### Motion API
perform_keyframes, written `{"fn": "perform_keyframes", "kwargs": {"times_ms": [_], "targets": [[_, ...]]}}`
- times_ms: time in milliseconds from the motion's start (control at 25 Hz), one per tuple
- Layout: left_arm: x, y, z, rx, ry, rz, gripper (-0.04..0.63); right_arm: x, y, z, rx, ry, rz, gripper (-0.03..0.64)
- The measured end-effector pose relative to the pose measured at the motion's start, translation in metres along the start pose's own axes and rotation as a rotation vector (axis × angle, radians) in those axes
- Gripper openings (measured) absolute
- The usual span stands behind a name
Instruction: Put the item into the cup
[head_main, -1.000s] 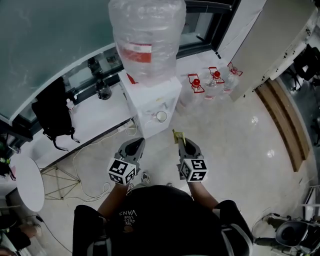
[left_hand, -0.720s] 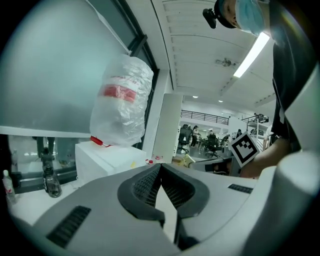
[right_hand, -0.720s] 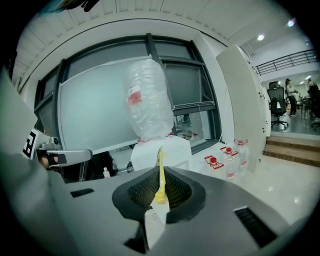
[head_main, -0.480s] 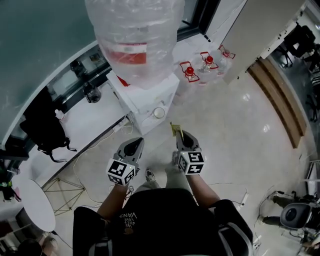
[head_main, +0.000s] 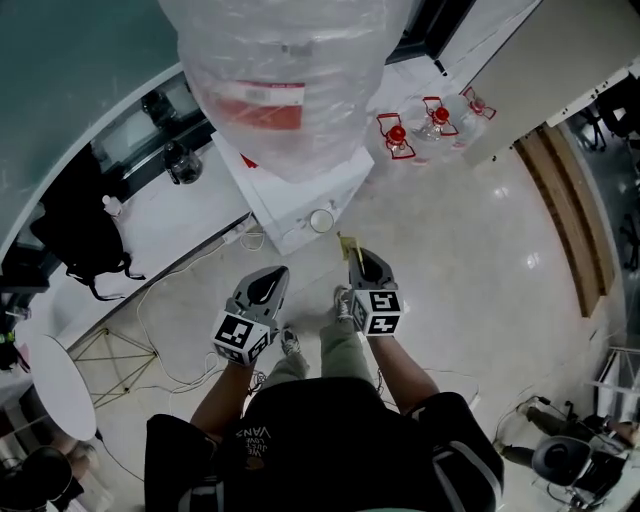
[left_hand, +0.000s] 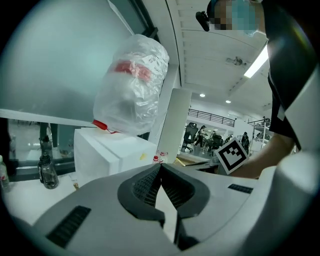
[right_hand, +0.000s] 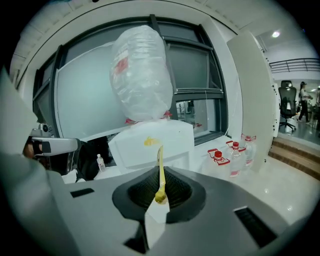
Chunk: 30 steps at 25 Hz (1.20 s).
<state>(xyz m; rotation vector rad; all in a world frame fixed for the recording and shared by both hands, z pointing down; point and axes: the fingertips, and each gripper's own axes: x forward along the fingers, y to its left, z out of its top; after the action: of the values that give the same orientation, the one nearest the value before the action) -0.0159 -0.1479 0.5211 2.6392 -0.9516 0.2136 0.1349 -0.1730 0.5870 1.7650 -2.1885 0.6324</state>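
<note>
Right tool (head_main: 355, 262) pinches yellow item (right_hand: 160, 161) lengthwise, tip forward.

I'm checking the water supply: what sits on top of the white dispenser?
A big water bottle in crinkled clear plastic, red label showing, stands on the dispenser. The wrap hides how full it is.

The left gripper (head_main: 268, 284) and right gripper (head_main: 358, 260) are being held out ahead of the torso, side by side and apart, on bent forearms. The left fingers (left_hand: 142, 187) are being pressed together on nothing. A thin yellow strip (right_hand: 160, 167) is being pinched upright between the right fingers (right_hand: 177, 192).
</note>
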Motion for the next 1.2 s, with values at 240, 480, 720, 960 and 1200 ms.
{"fn": "perform_keyframes", "kwargs": {"times_ms": [240, 480, 720, 960, 1200], "targets": [[0.03, 0.018, -0.002, -0.036, 0.01, 0.045, 0.02, 0.051, -0.015, -0.008, -0.044, 0.066, 0.048, 0.052], [0.043, 0.034, -0.018, -0.056, -0.003, 0.073, 0.02, 0.097, -0.017, -0.032, -0.071, 0.096, 0.083, 0.052], [0.044, 0.054, -0.037, -0.076, -0.009, 0.106, 0.019, 0.143, -0.01, -0.062, -0.143, 0.151, 0.105, 0.052], [0.039, 0.078, -0.058, -0.09, -0.016, 0.155, 0.02, 0.184, -0.013, -0.094, -0.177, 0.204, 0.094, 0.052], [0.032, 0.091, -0.083, -0.131, -0.004, 0.196, 0.02, 0.218, -0.019, -0.113, -0.194, 0.225, 0.08, 0.052]]}}
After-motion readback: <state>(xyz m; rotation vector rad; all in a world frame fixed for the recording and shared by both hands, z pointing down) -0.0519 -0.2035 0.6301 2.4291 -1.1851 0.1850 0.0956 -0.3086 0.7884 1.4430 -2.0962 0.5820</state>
